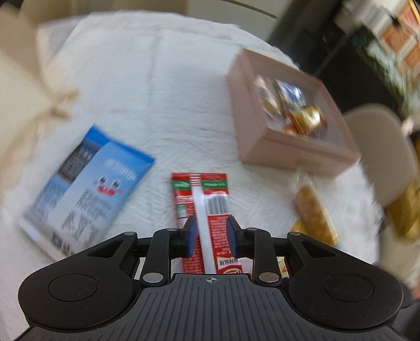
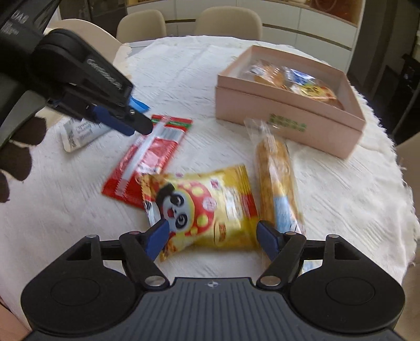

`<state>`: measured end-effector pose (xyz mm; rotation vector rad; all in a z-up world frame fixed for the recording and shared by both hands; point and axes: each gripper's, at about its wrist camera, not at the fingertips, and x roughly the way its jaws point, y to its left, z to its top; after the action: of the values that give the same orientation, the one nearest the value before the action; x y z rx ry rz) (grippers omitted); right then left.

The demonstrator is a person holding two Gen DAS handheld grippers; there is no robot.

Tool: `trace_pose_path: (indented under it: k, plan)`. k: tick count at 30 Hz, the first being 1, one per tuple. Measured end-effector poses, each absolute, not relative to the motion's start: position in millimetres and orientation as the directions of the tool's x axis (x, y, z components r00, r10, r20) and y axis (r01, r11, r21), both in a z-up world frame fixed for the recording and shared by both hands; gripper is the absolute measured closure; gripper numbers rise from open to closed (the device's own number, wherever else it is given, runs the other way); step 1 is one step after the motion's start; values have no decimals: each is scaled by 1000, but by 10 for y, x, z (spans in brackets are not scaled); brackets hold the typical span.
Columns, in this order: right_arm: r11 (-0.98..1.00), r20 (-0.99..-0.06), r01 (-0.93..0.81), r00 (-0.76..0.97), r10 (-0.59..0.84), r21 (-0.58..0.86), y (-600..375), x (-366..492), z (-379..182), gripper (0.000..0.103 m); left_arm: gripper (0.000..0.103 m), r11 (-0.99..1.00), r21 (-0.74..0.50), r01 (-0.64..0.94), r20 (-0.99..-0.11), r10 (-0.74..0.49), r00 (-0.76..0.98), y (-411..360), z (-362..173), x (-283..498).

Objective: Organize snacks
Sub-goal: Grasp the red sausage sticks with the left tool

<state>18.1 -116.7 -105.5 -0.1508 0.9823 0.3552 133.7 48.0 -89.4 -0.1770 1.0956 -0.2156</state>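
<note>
My left gripper (image 1: 212, 236) is shut on a long red snack packet (image 1: 202, 204), its blue pads pinching the packet's middle while the film flares out past them. From the right wrist view, the left gripper (image 2: 143, 124) reaches in from the upper left onto the far end of the red packet (image 2: 147, 157). My right gripper (image 2: 212, 236) is open low over the cloth. A yellow packet with a panda face (image 2: 210, 204) lies between its pads, which stand clear of the packet's sides. An open pink box (image 2: 275, 112) (image 1: 288, 147) holds several snacks.
A long bread bar in a clear wrapper (image 2: 275, 178) (image 1: 312, 209) lies between the yellow packet and the box. A blue packet (image 1: 86, 183) (image 2: 78, 133) lies at the left. A white cloth (image 2: 341, 188) covers the round table. Beige chairs (image 2: 228, 21) stand behind it. A dark gloved hand (image 2: 18, 157) holds the left gripper.
</note>
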Motion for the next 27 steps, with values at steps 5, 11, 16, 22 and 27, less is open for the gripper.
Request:
trace_pose_path:
  k: [5, 11, 16, 22, 27]
  plan:
    - [942, -836, -333, 509, 206, 30, -1243, 48, -1034, 30, 74, 967, -146, 206, -883, -222, 413, 78, -988, 1285]
    - [941, -836, -340, 517, 186, -1, -1254, -43, -1077, 29, 72, 979, 1, 203, -877, -97, 470, 206, -1023, 1253]
    - [945, -839, -327, 514, 179, 2, -1265, -114, -1123, 27, 62, 993, -110, 44, -901, -119, 418, 636, -1057, 1342]
    - [941, -845, -339, 509, 162, -24, -1161, -173, -1161, 26, 63, 931, -359, -57, -879, -317, 357, 642, -1117, 1430]
    - [934, -839, -353, 523, 151, -52, -1107, -280, -1156, 26, 63, 943, -332, 8, -842, -300, 448, 441, -951, 1317]
